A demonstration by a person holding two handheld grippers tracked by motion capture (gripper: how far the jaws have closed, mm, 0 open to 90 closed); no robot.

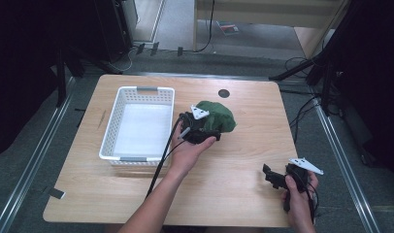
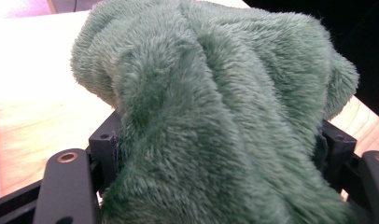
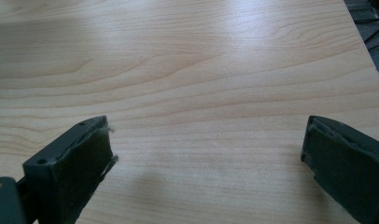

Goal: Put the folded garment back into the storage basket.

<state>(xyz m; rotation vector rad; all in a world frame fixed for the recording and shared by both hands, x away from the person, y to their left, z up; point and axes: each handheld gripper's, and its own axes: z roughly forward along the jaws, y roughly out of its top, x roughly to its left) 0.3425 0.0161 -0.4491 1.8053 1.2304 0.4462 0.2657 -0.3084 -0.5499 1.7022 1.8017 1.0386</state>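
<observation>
White basket [image 1: 137, 125] sits empty at worktop [image 1: 234, 160] left. Just right of it, your left gripper [image 1: 201, 127] has its jaws pinching the green plush cloth [image 1: 215, 116]. Right gripper [image 1: 275, 177] near front-right corner, jaws spread over bare wood.

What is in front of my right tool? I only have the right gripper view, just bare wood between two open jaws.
Observer: Nothing close. The right tool hangs over the wooden table near its right front corner, jaws apart.
Operator: Where is the other one?
Observer: The left tool is mid-table, its jaws around a fluffy green plush cloth.
Operator: Any container around?
Observer: Yes, a white perforated plastic basket stands left of the cloth, with nothing inside.
</observation>
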